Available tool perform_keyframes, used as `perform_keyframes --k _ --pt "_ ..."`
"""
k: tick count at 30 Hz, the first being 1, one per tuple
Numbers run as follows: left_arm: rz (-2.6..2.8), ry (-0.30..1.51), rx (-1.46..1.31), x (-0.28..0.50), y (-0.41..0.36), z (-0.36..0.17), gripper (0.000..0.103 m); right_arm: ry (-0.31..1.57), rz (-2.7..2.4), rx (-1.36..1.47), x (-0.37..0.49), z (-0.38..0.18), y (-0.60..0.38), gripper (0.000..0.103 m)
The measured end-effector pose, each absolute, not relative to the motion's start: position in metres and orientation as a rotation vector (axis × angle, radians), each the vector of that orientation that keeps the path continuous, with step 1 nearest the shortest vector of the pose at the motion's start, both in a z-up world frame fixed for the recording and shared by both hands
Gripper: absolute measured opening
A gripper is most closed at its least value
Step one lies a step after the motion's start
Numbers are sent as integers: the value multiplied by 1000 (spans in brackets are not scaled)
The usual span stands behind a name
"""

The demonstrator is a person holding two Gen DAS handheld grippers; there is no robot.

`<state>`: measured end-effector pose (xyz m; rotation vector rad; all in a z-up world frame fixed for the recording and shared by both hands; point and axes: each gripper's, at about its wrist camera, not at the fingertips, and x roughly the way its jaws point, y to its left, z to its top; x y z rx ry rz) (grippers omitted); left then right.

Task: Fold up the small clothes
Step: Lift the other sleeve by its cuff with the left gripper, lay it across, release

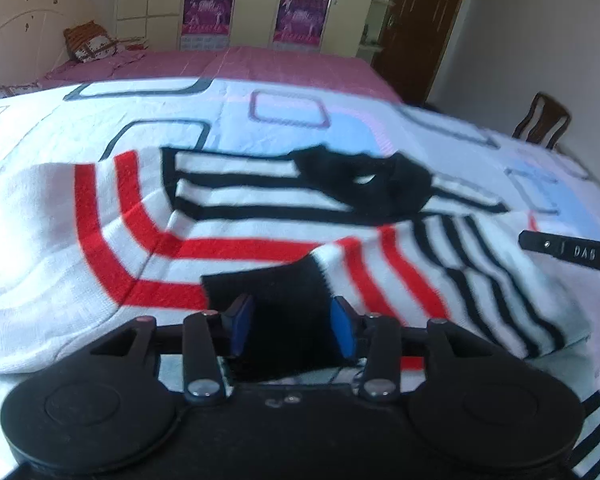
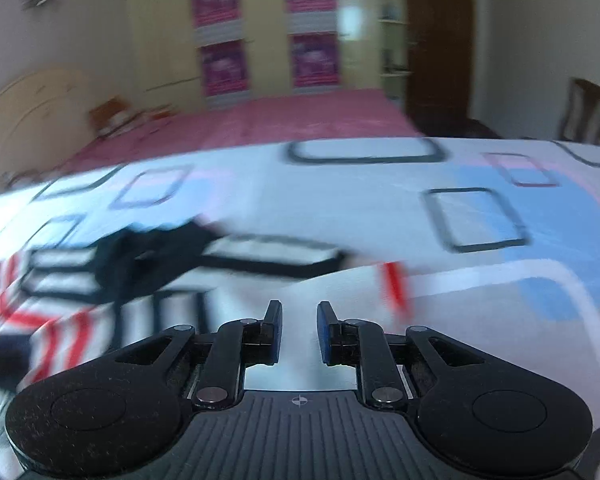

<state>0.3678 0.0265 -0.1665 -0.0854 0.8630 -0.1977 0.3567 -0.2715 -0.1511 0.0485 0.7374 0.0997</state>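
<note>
A striped sweater point(image 1: 260, 220) lies spread on a bed, over a white bedspread point(image 1: 340, 120) printed with black, purple and blue rounded squares; the knit is white with red bands and black bands, and its black collar point(image 1: 364, 184) sits on the far side from the camera, so the garment's long axis runs away from the viewer, collar farthest; one sleeve is folded inward across the body, its black cuff point(image 1: 272, 300) pointing toward the near edge, its red and black stripes slanting off to the right.

In the left wrist view the left gripper point(image 1: 292, 328) has its blue pads on either side of that black cuff, the cloth bunched between them, so it is grasping the cuff; a black finger of the right gripper point(image 1: 568, 250) enters at the right edge, above the sweater's right side.

In the right wrist view, which is heavily blurred, the right gripper point(image 2: 299, 332) has its fingers drawn near each other with a narrow gap; white cloth shows behind the gap, and whether they pinch it I cannot tell.

Beyond the collar the bedspread lies flat and open up to a pink sheet point(image 1: 240, 66); farther right the bedspread is also open, with a wooden chair point(image 1: 542, 122) past the bed's corner.
</note>
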Motion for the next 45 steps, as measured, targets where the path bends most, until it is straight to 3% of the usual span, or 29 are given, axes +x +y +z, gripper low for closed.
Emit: perform_keyframes --k 3,5,9,26,36,40,42,45 --pt "-190 875 -127 366 37 -161 42 805 68 31 364 -170 -260 19" --pt "-186 851 -146 359 46 -152 47 806 68 46 360 -165 -257 23" --pt "-144 842 -196 344 74 -142 54 757 131 53 342 -147 -232 57" --pt "210 823 -389 289 242 -136 60 760 392 12 332 -148 -85 56" --pt "370 787 -645 297 336 -159 60 836 378 -42 340 -174 -58 56" --pt "377 718 -769 309 364 -170 57 814 377 -37 338 -168 -58 56" --pt "389 692 -792 312 372 -172 51 805 356 -51 339 -167 -58 56" --pt "432 658 -824 315 384 -179 19 831 344 -41 342 -177 -60 56"
